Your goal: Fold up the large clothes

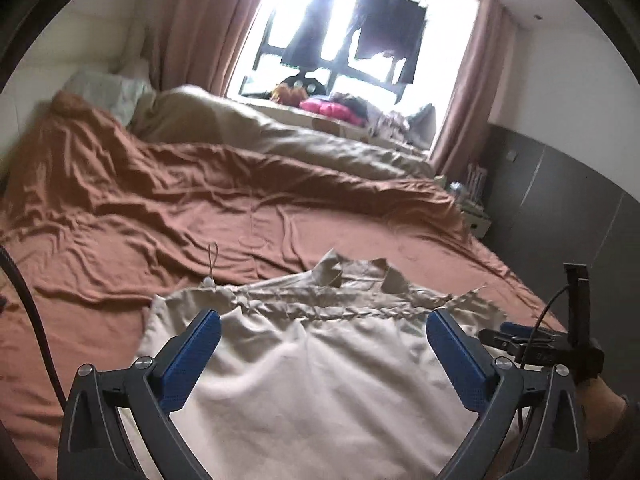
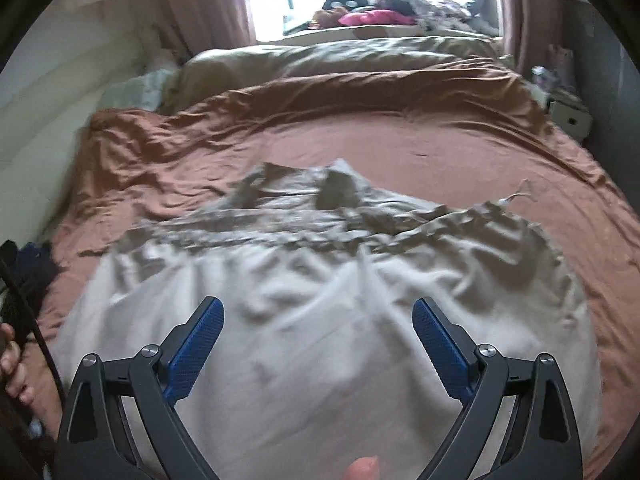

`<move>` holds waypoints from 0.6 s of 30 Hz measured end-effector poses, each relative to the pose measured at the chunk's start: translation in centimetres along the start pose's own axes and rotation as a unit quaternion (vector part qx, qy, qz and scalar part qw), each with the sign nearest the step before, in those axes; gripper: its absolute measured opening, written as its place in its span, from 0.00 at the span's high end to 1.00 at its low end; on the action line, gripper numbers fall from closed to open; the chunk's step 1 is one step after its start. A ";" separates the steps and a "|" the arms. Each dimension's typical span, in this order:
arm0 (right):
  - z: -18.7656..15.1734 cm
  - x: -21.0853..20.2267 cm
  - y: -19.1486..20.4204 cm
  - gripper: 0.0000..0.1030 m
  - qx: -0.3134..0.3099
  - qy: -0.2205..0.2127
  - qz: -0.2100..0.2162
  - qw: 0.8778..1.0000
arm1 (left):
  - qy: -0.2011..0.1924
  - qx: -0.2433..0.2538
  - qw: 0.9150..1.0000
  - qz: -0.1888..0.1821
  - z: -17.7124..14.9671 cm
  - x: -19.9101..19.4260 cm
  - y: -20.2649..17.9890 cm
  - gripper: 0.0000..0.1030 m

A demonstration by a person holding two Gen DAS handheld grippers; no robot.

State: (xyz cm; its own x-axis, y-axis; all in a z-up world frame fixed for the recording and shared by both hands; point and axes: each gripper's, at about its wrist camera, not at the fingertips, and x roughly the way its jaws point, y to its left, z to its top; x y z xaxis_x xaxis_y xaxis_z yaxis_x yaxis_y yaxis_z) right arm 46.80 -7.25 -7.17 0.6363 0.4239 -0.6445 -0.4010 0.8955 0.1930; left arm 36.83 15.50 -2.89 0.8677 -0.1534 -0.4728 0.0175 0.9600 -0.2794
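Only the left view shows hanging clothes (image 1: 376, 28) above the beige garment (image 1: 312, 380).

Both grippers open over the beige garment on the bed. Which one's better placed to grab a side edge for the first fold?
Probably left. The left gripper hovers open near the beige garment with its left edge just beside one finger. The right gripper sits over mid-cloth, both edges farther off.

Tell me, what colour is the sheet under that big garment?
Rusty terracotta-brown sheet, plain, under the beige garment; clearest in the left wrist view.
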 end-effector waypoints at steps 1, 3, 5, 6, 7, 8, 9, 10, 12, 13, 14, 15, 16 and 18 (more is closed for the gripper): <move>-0.4 -0.8 0.1 0.08 0.006 -0.008 0.019 1.000 | -0.003 0.007 1.000 0.001 0.0 -1.2 -0.2 0.00; -1.2 -2.0 0.4 0.08 0.009 -0.024 0.035 0.999 | -0.007 0.013 1.000 -0.001 -0.3 -2.6 -0.5 0.00; -2.1 -3.1 0.7 0.08 0.005 -0.029 0.038 0.999 | -0.005 0.010 1.000 -0.008 -0.8 -4.0 -0.6 0.00; -2.4 -3.2 0.6 0.08 0.004 -0.025 0.038 0.999 | -0.001 0.009 1.000 -0.006 -1.1 -4.4 -0.6 0.00; -2.8 -3.4 0.7 0.08 0.004 -0.016 0.034 0.999 | 0.006 0.010 1.000 -0.002 -1.5 -5.0 -0.6 0.00; -3.3 -3.6 0.8 0.08 0.002 -0.009 0.029 1.000 | 0.009 0.013 1.000 0.004 -1.8 -5.4 -0.6 0.00; -3.7 -3.7 0.9 0.08 -0.002 -0.005 0.026 1.000 | 0.008 0.014 1.000 0.011 -2.2 -5.9 -0.6 0.00; -4.0 -3.9 1.1 0.08 -0.007 -0.002 0.021 1.000 | -0.001 0.010 1.000 0.009 -2.8 -6.8 -0.4 0.00; -4.5 -4.4 1.5 0.08 -0.019 0.004 0.009 1.000 | -0.008 -0.001 1.000 0.001 -3.6 -8.0 0.0 0.00; -4.8 -4.5 1.7 0.08 -0.022 0.007 0.008 1.000 | -0.006 -0.008 1.000 -0.001 -4.0 -8.6 0.3 0.00; -5.2 -4.6 1.7 0.08 -0.022 0.011 0.008 1.000 | 0.002 -0.014 1.000 0.000 -4.5 -8.9 0.5 0.00; -5.1 -4.8 2.2 0.08 -0.022 0.014 0.006 1.000 | 0.013 -0.023 1.000 0.000 -4.9 -9.3 0.9 0.00; -5.4 -4.9 2.5 0.08 -0.026 0.020 -0.001 0.999 | 0.020 -0.029 0.999 0.001 -5.3 -9.6 1.1 0.00; -5.7 -5.3 3.1 0.08 -0.034 0.027 -0.013 0.999 | 0.029 -0.040 0.999 0.008 -6.0 -10.3 1.9 0.00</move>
State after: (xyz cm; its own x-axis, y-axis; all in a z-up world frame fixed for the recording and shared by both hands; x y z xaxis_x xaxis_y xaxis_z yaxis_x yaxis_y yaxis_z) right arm 38.43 -7.51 -7.40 0.6104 0.3916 -0.6885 -0.4305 0.8937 0.1267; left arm 24.94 17.47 -3.57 0.8374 -0.1541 -0.5244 -0.0374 0.9410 -0.3364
